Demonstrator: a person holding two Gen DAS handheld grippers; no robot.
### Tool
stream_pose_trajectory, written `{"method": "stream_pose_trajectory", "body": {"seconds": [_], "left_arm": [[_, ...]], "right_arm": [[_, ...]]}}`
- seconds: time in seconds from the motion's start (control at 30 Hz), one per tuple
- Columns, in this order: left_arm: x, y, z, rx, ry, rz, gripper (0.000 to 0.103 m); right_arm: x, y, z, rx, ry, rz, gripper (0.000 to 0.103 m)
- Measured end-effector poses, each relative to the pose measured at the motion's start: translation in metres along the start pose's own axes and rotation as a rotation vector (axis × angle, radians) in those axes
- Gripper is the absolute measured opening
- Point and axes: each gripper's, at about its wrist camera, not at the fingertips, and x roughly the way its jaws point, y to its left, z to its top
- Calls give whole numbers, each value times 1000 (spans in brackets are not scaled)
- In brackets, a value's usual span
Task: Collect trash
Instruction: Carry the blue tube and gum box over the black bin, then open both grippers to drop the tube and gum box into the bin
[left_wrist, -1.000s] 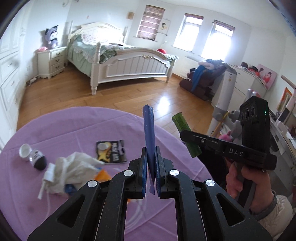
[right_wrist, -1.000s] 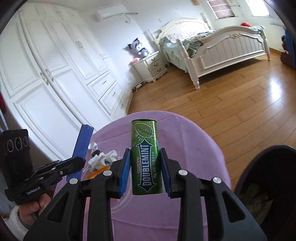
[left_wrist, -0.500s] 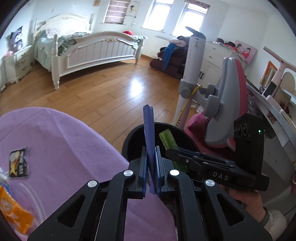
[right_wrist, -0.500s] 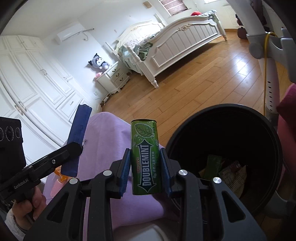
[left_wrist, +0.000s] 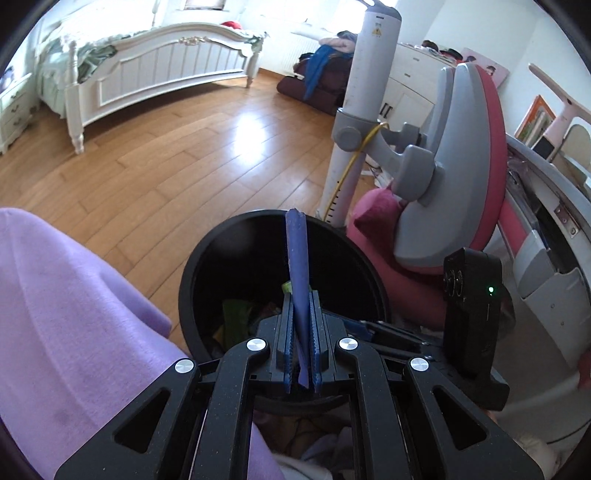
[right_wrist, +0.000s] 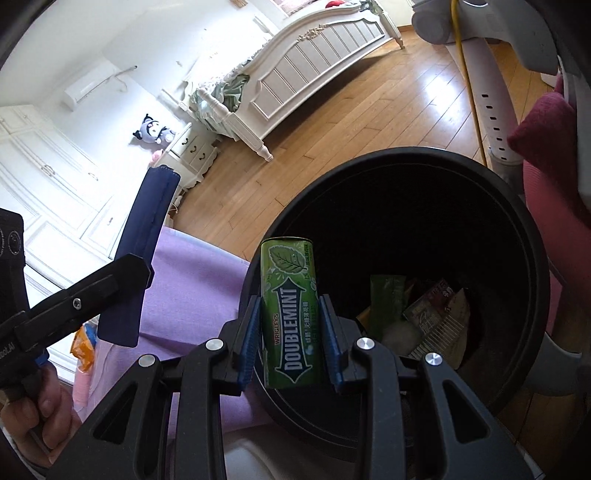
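Note:
My left gripper (left_wrist: 299, 325) is shut on a flat dark blue wrapper (left_wrist: 297, 266) that stands edge-on over the round black trash bin (left_wrist: 207, 258). The wrapper also shows in the right wrist view (right_wrist: 147, 221), held by the left gripper. My right gripper (right_wrist: 290, 328) is shut on a green Doublemint gum can (right_wrist: 290, 306), upright above the near left rim of the bin (right_wrist: 424, 158). Several wrappers (right_wrist: 436, 310) lie at the bin's bottom.
The purple-covered table (left_wrist: 66, 314) lies left of the bin. A grey and pink chair (left_wrist: 461, 155) on a white column (left_wrist: 365, 92) stands close behind the bin. An orange packet (right_wrist: 83, 343) lies on the table. Wooden floor and a white bed (left_wrist: 155, 70) lie beyond.
Both grippers have swung from over the table to above the bin, still holding their items. The bin now fills the middle of both views.

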Motion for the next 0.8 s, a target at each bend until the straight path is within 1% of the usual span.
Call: {"method": "stream_pose_trajectory", "body": {"seconds": [0.1,0.27,0.3,0.33,0.37,0.4,0.43,0.5,0.53,0.6,0.67,0.73,0.8], "left_arm": [[6,-3,1,7,8,4,9],[7,-8,4,29,0,41,10],[5,-8,5,30,-5,50,24],[1,-8,5,31,-18,66,48],[-4,-7,5,29,-41,87,59],[-9,-7,5,30,-63,102,67],[-14,-7,5,35,-74,111,67],[-23,-7,5,45,-85,128,69],[-29,-8,5,53,-99,148,76],[-41,-10,5,71,-132,191,81],[-54,-11,3,82,-153,204,81],[-68,-8,2,81,-171,218,85],[-82,-5,-1,83,-193,231,86]], "right_arm": [[0,-4,-3,7,0,-10,31],[-6,-9,-1,23,-7,-36,34],[-8,-9,0,20,-10,-45,34],[-10,-8,1,14,-14,-58,39],[-13,-6,2,10,-21,-69,44],[-15,-5,2,9,-29,-71,54],[-18,-3,2,8,-37,-67,58],[-20,2,2,-1,-41,-61,58],[-20,4,2,-7,-43,-56,58],[-21,14,0,-22,-44,-45,58],[-23,23,-2,-36,-48,-35,61],[-23,33,-2,-48,-46,-18,62],[-23,46,-3,-61,-43,-5,63]]}}
